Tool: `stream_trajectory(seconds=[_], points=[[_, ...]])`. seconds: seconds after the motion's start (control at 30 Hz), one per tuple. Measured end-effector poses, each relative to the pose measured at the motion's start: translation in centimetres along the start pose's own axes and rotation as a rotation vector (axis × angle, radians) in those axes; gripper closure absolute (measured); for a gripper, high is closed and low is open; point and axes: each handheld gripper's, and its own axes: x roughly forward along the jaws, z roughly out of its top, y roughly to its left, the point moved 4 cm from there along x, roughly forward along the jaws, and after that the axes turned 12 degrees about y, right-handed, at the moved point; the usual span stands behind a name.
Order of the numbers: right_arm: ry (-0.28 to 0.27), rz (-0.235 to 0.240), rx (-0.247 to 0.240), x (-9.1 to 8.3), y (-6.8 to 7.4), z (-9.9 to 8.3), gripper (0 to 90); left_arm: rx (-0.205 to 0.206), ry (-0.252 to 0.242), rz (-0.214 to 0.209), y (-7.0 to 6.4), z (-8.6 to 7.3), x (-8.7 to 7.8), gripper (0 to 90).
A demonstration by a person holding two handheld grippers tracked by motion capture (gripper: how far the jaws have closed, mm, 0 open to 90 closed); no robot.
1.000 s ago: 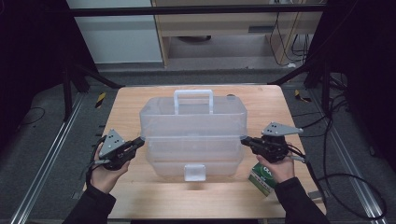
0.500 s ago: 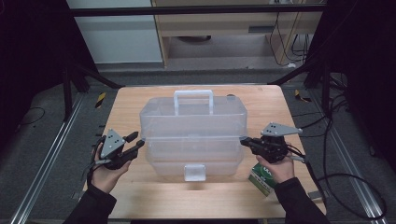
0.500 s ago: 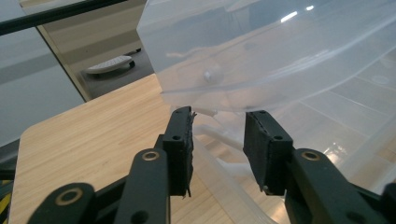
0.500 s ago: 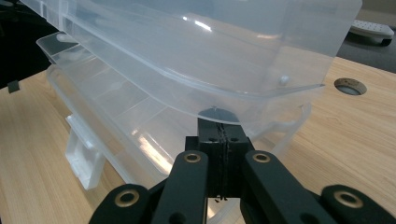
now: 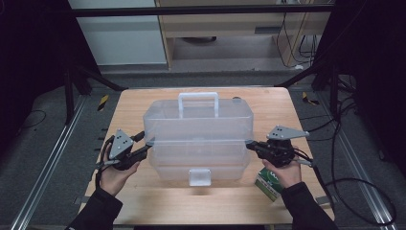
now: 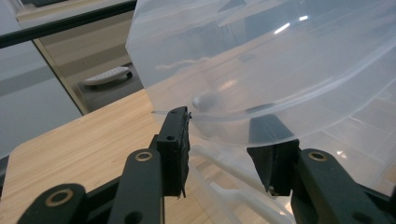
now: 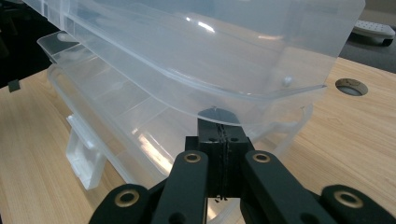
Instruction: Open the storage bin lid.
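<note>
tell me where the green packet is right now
In the high view, the green packet lies on the wooden table near its front right, just under the person's right hand, beside the clear storage box's front right corner.

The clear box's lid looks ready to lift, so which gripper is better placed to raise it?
Probably the right gripper: its jaws are closed, tucked under the lid rim. The left gripper is open, its jaws merely straddling the rim.
</note>
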Motion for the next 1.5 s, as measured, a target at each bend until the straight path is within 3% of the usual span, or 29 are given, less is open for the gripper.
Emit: stream_trajectory(seconds=[0.27, 0.5, 0.7, 0.93, 1.5], points=[[0.006, 0.002, 0.001, 0.0, 0.0, 0.0, 89.5, 0.002, -0.016, 0.013, 0.0, 0.3, -0.1, 58.4], [0.020, -0.013, 0.000, 0.1, 0.1, -0.2, 86.9, 0.015, 0.003, 0.033, 0.0, 0.4, -0.2, 60.4], [0.098, -0.094, 0.021, 0.1, -0.3, -0.9, 81.2, 0.006, 0.004, 0.029, 0.0, 0.4, -0.2, 60.5], [0.148, -0.102, 0.064, 1.2, -1.1, -2.0, 77.8, -0.001, 0.006, 0.024, 0.0, 0.5, -0.3, 60.3], [0.223, -0.104, 0.063, 2.9, -0.8, -2.6, 74.8, -0.013, 0.006, 0.016, 0.5, 1.2, -0.3, 60.9]])
